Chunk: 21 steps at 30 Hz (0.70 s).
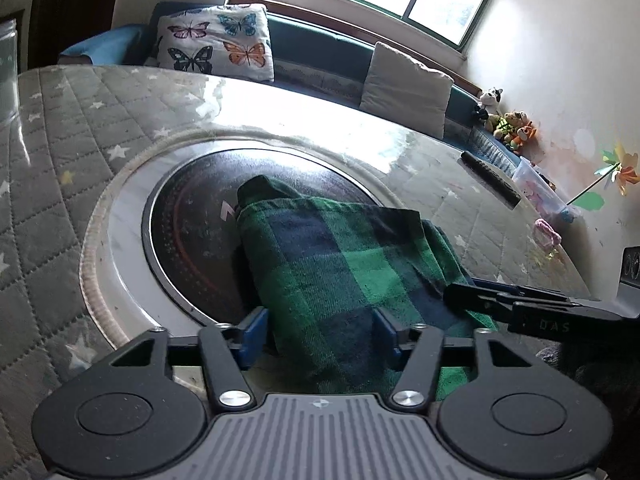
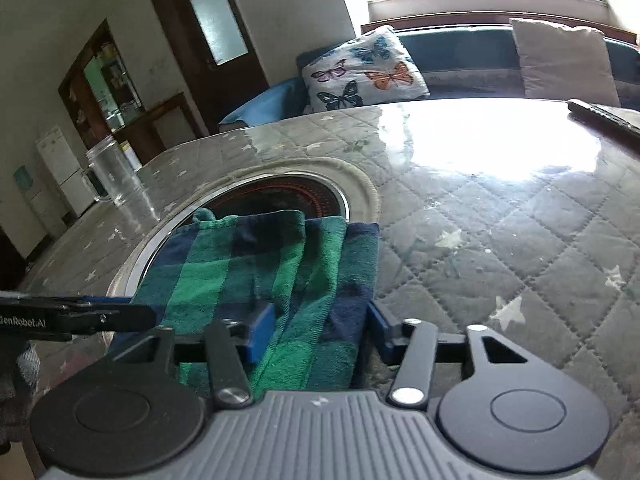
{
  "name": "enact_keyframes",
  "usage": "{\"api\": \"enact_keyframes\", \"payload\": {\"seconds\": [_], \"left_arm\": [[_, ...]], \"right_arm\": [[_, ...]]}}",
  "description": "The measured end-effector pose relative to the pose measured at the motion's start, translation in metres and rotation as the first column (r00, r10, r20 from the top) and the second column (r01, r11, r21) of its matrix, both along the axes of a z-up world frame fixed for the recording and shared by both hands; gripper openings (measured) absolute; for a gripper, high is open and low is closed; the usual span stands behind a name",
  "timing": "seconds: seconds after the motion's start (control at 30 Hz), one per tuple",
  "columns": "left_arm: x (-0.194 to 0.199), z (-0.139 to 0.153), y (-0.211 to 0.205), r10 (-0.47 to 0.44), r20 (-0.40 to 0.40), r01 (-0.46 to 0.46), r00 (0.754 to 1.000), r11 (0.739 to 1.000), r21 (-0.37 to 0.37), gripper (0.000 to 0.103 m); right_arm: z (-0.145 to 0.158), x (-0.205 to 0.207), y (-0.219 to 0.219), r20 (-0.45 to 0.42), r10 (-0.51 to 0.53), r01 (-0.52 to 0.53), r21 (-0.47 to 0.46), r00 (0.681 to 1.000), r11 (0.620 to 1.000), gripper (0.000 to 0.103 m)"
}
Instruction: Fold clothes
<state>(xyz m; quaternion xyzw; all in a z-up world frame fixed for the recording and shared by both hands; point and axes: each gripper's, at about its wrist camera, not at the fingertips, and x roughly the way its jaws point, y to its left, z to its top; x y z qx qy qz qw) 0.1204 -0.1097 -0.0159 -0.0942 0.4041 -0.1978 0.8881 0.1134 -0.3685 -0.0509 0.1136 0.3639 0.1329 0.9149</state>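
Note:
A folded green and blue plaid cloth (image 1: 332,252) (image 2: 240,264) lies half over a round black cooktop (image 1: 192,232) (image 2: 280,196) set into the table. My left gripper (image 1: 320,332) is at the cloth's near edge. Its blue pads stand apart; the cloth lies flat between them and runs on under the right pad. My right gripper (image 2: 320,332) is at the cloth's near right corner, pads apart over the layered folds, the left pad resting on the fabric. Each gripper also appears from the side in the other's view: the right gripper (image 1: 452,294) and the left gripper (image 2: 152,314).
The table (image 1: 80,140) (image 2: 500,240) has a grey quilted star cover under a glossy sheet. A glass mug (image 2: 116,176) stands at the far left, and a black remote (image 1: 490,178) (image 2: 604,116) lies far right. Behind are a bench with a butterfly pillow (image 1: 216,40) and plush toys (image 1: 508,124).

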Motion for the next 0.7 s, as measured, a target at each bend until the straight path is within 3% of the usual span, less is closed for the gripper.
{"api": "enact_keyframes", "payload": {"seconds": [0.17, 0.27, 0.5, 0.6, 0.7], "left_arm": [[-0.002, 0.001, 0.0, 0.007, 0.005, -0.007, 1.0, 1.0, 0.005, 0.042], [-0.004, 0.003, 0.001, -0.004, -0.002, 0.004, 1.0, 1.0, -0.005, 0.037], [-0.02, 0.004, -0.003, -0.048, -0.002, 0.048, 0.999, 0.999, -0.011, 0.039], [-0.024, 0.003, -0.004, -0.052, -0.004, 0.052, 0.999, 0.999, -0.006, 0.05], [-0.026, 0.0, -0.005, -0.055, -0.011, 0.055, 0.998, 0.998, -0.006, 0.05]], "right_arm": [[0.0, -0.005, -0.005, -0.007, -0.015, 0.015, 0.013, 1.0, 1.0, 0.022], [0.002, -0.014, -0.003, -0.002, -0.018, 0.018, 0.007, 1.0, 1.0, 0.019], [0.003, -0.045, -0.017, -0.018, -0.032, 0.032, 0.043, 0.999, 0.999, 0.023], [0.003, -0.049, -0.021, -0.018, -0.046, 0.047, 0.053, 0.999, 0.997, 0.031], [0.001, -0.048, -0.022, -0.019, -0.054, 0.056, 0.068, 0.998, 0.996, 0.031]]}}
